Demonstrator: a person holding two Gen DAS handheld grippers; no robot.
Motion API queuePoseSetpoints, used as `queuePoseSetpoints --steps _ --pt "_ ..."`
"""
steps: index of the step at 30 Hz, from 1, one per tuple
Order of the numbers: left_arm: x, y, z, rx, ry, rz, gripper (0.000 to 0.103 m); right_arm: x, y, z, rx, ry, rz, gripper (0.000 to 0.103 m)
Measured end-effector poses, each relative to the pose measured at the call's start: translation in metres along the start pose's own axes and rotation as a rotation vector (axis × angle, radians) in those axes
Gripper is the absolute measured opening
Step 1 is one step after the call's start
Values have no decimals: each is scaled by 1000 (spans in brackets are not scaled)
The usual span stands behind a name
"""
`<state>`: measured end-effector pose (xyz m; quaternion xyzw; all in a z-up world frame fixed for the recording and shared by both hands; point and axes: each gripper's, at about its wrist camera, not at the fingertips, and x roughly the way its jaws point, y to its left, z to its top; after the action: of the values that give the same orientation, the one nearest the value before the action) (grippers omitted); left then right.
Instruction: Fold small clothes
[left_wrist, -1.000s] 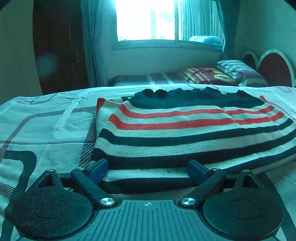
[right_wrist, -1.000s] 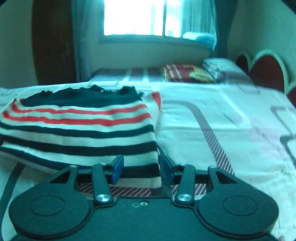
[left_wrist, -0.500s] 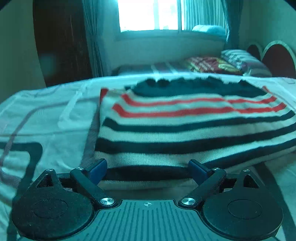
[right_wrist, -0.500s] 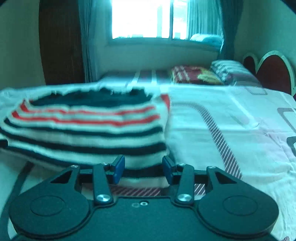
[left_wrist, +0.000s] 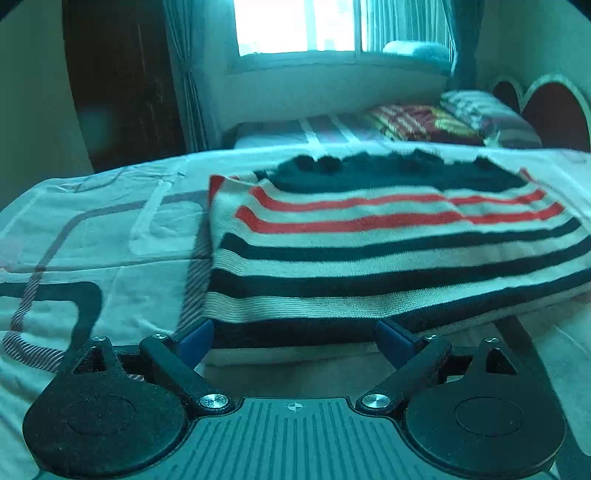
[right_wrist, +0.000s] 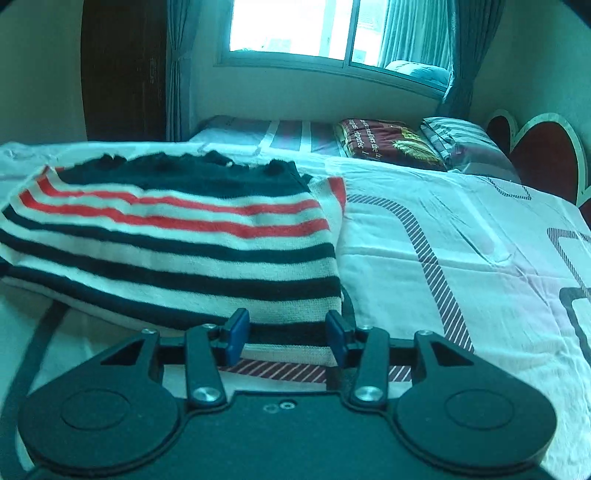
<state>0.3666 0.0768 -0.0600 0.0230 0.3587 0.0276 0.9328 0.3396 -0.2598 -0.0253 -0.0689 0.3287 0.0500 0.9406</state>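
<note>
A small knitted sweater (left_wrist: 369, 251) with white, dark and red stripes lies folded on the bed; it also shows in the right wrist view (right_wrist: 177, 243). My left gripper (left_wrist: 295, 338) is open, its blue pads either side of the sweater's near left hem, which is lifted off the sheet. My right gripper (right_wrist: 286, 330) is open too, pads closer together, straddling the near right corner of the hem. Neither gripper pinches the cloth.
The sweater rests on a white bedsheet (right_wrist: 461, 266) with dark line patterns. Behind is a second bed with a red blanket (right_wrist: 388, 144) and a striped pillow (right_wrist: 461, 140). A window (right_wrist: 314, 26), curtains and a heart-shaped headboard (right_wrist: 543, 147) stand beyond.
Both cameras have risen and drawn back slightly. The sweater's near edge now sits lifted above the sheet. Both grippers stay open as before.
</note>
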Motion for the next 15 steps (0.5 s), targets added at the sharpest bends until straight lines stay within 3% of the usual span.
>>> queuePoseSetpoints --steps 2,4,5,6,8,10,15 --pt "-9 15 -7 -119 3 -48 94 -10 2 2 -4 -22 9 45" --pt "-7 39 -21 -348 18 -210 92 -16 6 5 -11 -38 28 46" --pt "-1 51 -29 -474 33 -286 73 -18 9 5 -19 -42 34 47" --pt "7 62 -38 -610 57 -329 61 -18 11 6 -25 -45 42 47" --pt "16 78 -56 -834 21 -381 61 -18 16 8 -27 -48 67 47" --pt "23 85 -62 -932 -14 -394 61 -15 19 12 -4 -45 100 47" --pt "40 85 -53 -963 -73 -375 61 6 26 26 85 -27 175 45"
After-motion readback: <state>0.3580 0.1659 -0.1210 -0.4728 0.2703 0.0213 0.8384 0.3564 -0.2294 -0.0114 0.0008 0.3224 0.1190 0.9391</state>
